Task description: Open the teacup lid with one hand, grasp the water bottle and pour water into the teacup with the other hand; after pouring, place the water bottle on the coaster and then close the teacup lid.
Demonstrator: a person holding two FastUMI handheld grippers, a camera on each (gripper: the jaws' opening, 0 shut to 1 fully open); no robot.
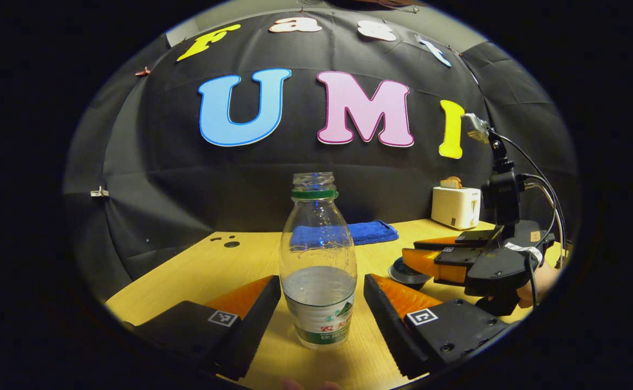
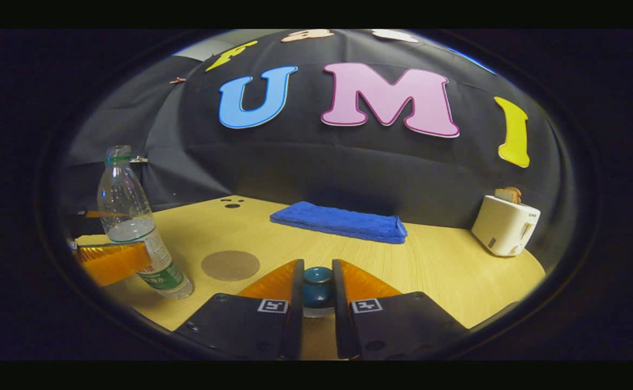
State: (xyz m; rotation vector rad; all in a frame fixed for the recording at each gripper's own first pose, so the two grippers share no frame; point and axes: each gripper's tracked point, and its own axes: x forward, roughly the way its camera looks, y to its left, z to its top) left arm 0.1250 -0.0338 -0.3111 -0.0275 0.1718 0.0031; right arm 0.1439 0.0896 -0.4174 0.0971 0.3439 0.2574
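**Bottle Between Spread Fingers, Lid Knob Pinched**

In the left gripper view, the left gripper (image 1: pixel 321 309) stands released, its two fingers spread wide to either side of a clear plastic water bottle with a green neck ring and no cap (image 1: pixel 319 265). The bottle stands upright on the pale wooden table (image 1: pixel 197 271), about a third full, and a gap shows between each finger and the bottle's wall, so neither finger touches it. At 3 o'clock from the bottle, the right gripper (image 1: pixel 424 260) reaches in from the right, held by a hand (image 1: pixel 533 290), with the dark rounded teacup lid (image 1: pixel 408 273) at its fingertips.

In the right gripper view, the right gripper (image 2: pixel 318 284) is clenched on the blue round knob of the teacup lid (image 2: pixel 318 287), both fingers pressed against its sides. Whether the lid sits on the cup or is lifted cannot be told. A round brown flat coaster (image 2: pixel 230 265) lies bare on the table at 10 o'clock from the knob, just beside the bottle's base. The bottle (image 2: pixel 132 222) stands at 9 o'clock, with a finger (image 2: pixel 113 261) of the left gripper in front of it. A folded blue cloth (image 2: pixel 340 221) lies at 12 o'clock near the wall, and a white toaster with bread in its slot (image 2: pixel 504 225) stands at 2 o'clock.
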